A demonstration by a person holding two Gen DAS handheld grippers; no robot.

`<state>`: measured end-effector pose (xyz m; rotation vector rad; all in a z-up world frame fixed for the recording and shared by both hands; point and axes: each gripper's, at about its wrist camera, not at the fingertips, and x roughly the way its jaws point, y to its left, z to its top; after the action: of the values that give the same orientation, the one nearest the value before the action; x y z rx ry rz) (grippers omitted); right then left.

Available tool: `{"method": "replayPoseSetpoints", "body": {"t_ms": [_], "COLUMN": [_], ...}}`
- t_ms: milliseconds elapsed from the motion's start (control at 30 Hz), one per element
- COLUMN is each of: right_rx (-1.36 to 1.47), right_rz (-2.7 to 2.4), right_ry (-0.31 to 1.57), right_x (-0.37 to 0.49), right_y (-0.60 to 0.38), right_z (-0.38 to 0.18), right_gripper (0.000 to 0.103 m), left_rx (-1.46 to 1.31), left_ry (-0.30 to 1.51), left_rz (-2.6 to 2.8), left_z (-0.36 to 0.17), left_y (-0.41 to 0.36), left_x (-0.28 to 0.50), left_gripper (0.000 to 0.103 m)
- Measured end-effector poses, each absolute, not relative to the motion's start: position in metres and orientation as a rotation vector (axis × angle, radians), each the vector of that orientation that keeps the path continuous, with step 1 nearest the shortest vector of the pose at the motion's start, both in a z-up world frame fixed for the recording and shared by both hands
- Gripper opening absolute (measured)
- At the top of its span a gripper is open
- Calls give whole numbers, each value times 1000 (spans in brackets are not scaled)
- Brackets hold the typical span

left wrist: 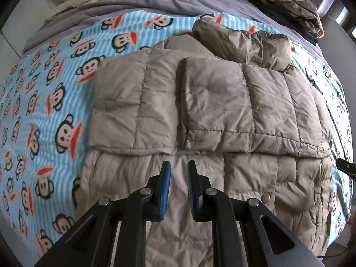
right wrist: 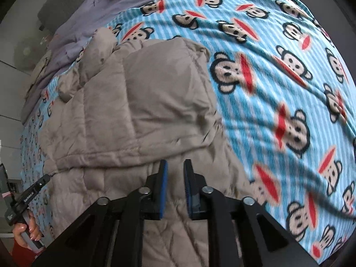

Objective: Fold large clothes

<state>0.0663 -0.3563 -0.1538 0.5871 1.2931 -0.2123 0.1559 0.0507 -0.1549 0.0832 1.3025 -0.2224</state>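
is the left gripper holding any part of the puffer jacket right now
No, the left gripper hovers over the tan puffer jacket with nothing between its blue pads.

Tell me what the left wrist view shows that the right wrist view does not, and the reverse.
Only the left wrist view shows the pile of folded clothes at the far right of the bed, the beige garment at the far left, and the jacket's hood bunched at the top.

Only the right wrist view shows a hand gripping the left gripper's handle at the lower left.

Both show the tan puffer jacket partly folded on the monkey-print blanket, with each view's own gripper empty above it: left gripper, right gripper.
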Motion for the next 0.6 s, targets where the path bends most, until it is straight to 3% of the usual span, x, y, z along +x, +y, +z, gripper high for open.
{"method": "replayPoseSetpoints", "body": {"t_ms": [33, 67, 167, 200, 233, 267, 600], "right_rx": [586, 584, 585, 588, 588, 583, 550], "right_rz": [-210, -207, -197, -193, -191, -191, -173], "right_ry": [1291, 1287, 1285, 1284, 1284, 1283, 1261], "right_x": [64, 62, 58, 56, 56, 55, 46], "right_y": [-353, -351, -345, -343, -342, -340, -329], "right_z": [-151, -148, -142, -140, -138, -136, -114], "right_gripper": [42, 45, 47, 47, 47, 47, 54], "left_rx": [82, 71, 54, 57, 58, 58, 90], "left_ry": [1302, 1306, 1308, 1309, 1311, 1295, 1244], "left_rz": [-217, -214, -218, -216, -211, -187, -174], "left_z": [-153, -150, -145, -143, -142, -138, -109], "left_y": [52, 53, 55, 55, 55, 56, 52], "left_x": [154, 151, 143, 140, 138, 134, 111], "left_gripper": [17, 17, 18, 27, 72, 101, 102]}}
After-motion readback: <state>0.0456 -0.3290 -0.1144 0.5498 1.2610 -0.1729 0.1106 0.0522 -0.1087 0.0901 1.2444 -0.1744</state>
